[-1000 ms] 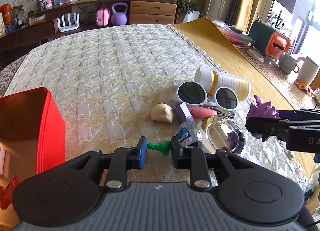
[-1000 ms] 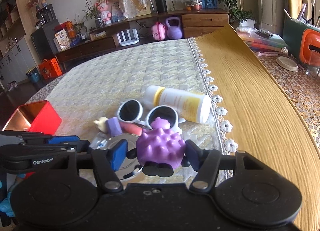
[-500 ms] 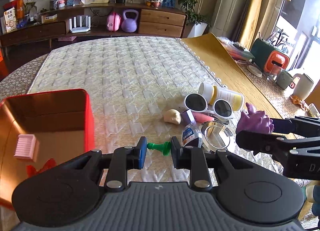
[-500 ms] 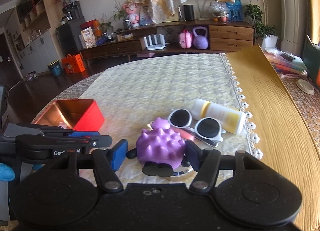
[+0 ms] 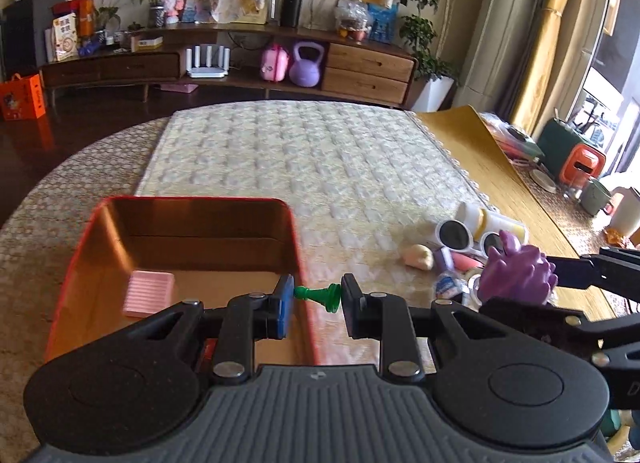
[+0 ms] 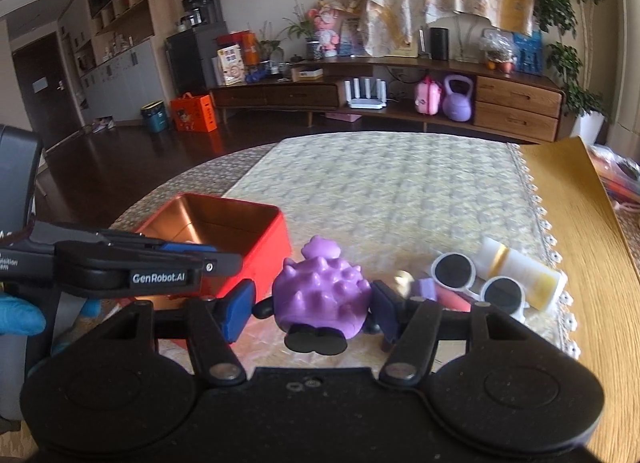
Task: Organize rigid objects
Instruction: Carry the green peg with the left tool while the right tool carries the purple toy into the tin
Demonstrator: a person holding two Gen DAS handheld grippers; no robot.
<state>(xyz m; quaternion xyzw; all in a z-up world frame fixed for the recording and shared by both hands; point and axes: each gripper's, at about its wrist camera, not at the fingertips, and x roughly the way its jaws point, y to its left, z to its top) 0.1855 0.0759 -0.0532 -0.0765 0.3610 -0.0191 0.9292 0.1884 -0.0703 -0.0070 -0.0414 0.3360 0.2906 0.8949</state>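
left gripper (image 5: pixel 316 297): clenched on a small green pawn (image 5: pixel 320 295). the pawn lies crosswise between the pads, its long axis level and running pad to pad, narrow head against the blue left pad, wide base against the right pad. it hangs in the air, clear of the cloth.

relation that governs the coming move: the red tin (image 5: pixel 298 247) sits directly below and to the left of the pawn. in the left wrist view the pawn hangs just about over the tin's right wall, with the open interior to its left. judgement: a short shift to the left puts the pawn squarely over the opening; released where it is, it may strike the rim and fall outside.

right gripper (image 6: pixel 310 303): grasping a purple spiky toy (image 6: pixel 322 297), pads on its two flanks, its dark feet hanging below. the toy is also airborne. from the right wrist view the tin (image 6: pixel 264 259) lies to the left and slightly ahead, its near right corner just beside the left pad.

the left gripper is the nearer of the two to the tin and lies between the right gripper and the opening. judgement: the left drop ought to go first.

inside the tin: a pink ribbed piece (image 5: pixel 149 293) on the floor, near the front.

farther right on the tablecloth (image 5: pixel 320 167), not yet sorted: white sunglasses (image 5: pixel 466 237), a yellow and white bottle (image 6: pixel 520 273) behind them, and a cluster of small items too blurred to name.
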